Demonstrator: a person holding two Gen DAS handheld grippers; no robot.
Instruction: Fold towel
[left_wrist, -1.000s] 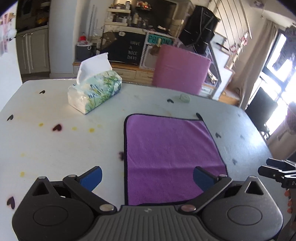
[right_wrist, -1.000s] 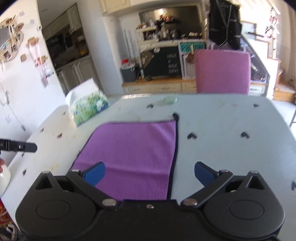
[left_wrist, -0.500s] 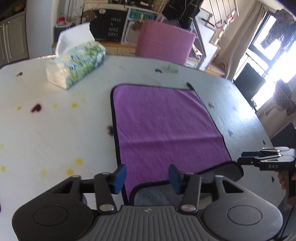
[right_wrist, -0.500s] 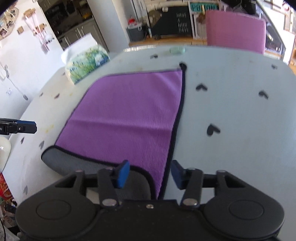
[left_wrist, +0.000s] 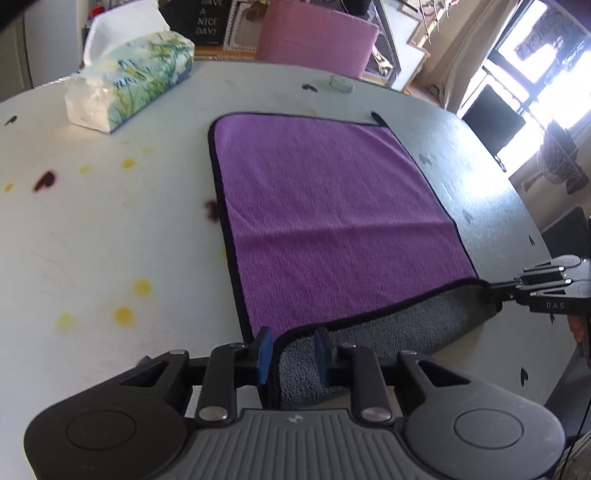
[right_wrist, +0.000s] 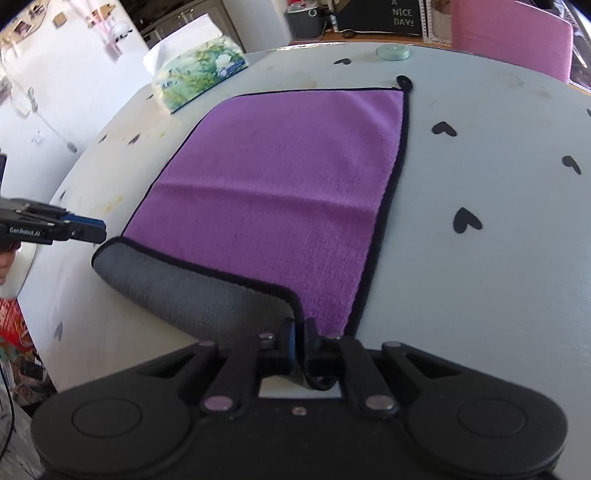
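Note:
A purple towel (left_wrist: 325, 206) with a black hem and grey underside lies flat on the white table (left_wrist: 110, 229); it also shows in the right wrist view (right_wrist: 280, 177). Its near edge is lifted and curled forward, grey side (left_wrist: 369, 332) showing. My left gripper (left_wrist: 291, 349) has its jaws narrowed around the near left corner, with a gap still visible. My right gripper (right_wrist: 300, 338) is shut on the near right corner. Each gripper appears from the side in the other's view, the right gripper (left_wrist: 498, 288) and the left gripper (right_wrist: 99, 234).
A tissue box (left_wrist: 129, 81) stands at the far left of the table. A small round green dish (left_wrist: 341, 83) sits beyond the towel's far edge. A pink chair back (left_wrist: 317, 37) stands behind the table. Black heart marks (right_wrist: 465, 219) dot the tabletop.
Both grippers came down to the towel's near corners and closed from wide open. The near edge has been lifted and rolled forward, showing the grey underside.

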